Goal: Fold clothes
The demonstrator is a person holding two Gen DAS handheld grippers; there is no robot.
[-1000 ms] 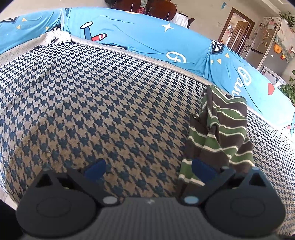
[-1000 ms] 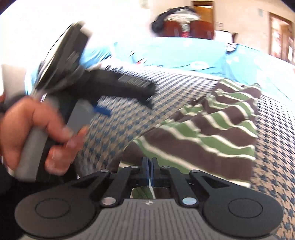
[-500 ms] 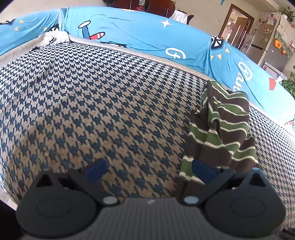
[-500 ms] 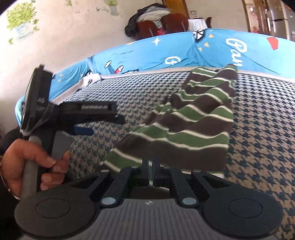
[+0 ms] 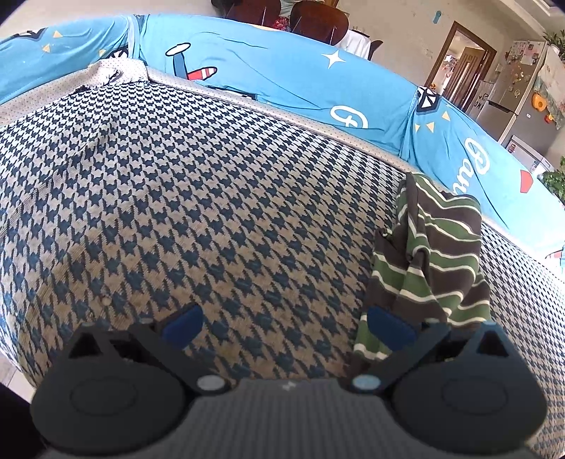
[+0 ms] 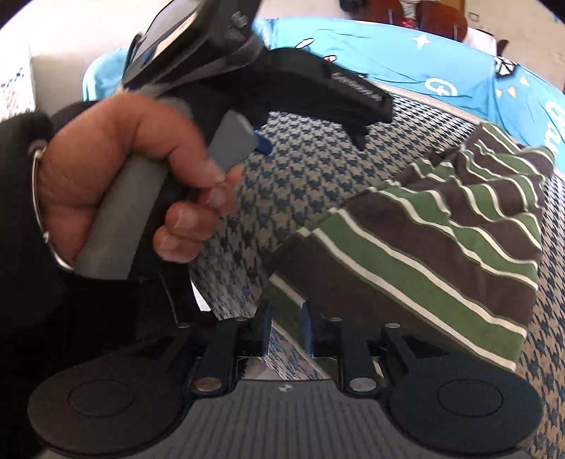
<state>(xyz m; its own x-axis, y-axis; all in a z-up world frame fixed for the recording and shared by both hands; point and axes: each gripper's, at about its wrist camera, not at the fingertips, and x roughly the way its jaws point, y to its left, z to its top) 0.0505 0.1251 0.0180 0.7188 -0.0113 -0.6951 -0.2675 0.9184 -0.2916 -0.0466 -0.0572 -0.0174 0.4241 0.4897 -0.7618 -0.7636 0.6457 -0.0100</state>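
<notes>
A brown, green and white striped garment (image 5: 438, 254) lies crumpled on the houndstooth sofa cover (image 5: 212, 212), at the right of the left wrist view. My left gripper (image 5: 284, 326) is open wide above the cover, and its right fingertip (image 5: 388, 328) overlaps the garment's near edge. In the right wrist view the garment (image 6: 423, 247) spreads out just ahead of my right gripper (image 6: 286, 328). Its jaws stand a little apart with the garment's near corner at their tips. A hand (image 6: 123, 176) holds the left gripper (image 6: 312, 143) at upper left.
A blue cartoon-print cover (image 5: 282, 81) drapes the sofa back behind the seat. Dark chairs (image 5: 317, 21) stand beyond it. A doorway (image 5: 459, 67) and a fridge (image 5: 512, 91) are at far right. The sofa's front edge drops off at lower left.
My right gripper was shut on the garment's edge and its jaws have now parted slightly. The hand with the left gripper looms closer in the right wrist view. The left gripper stays open.
</notes>
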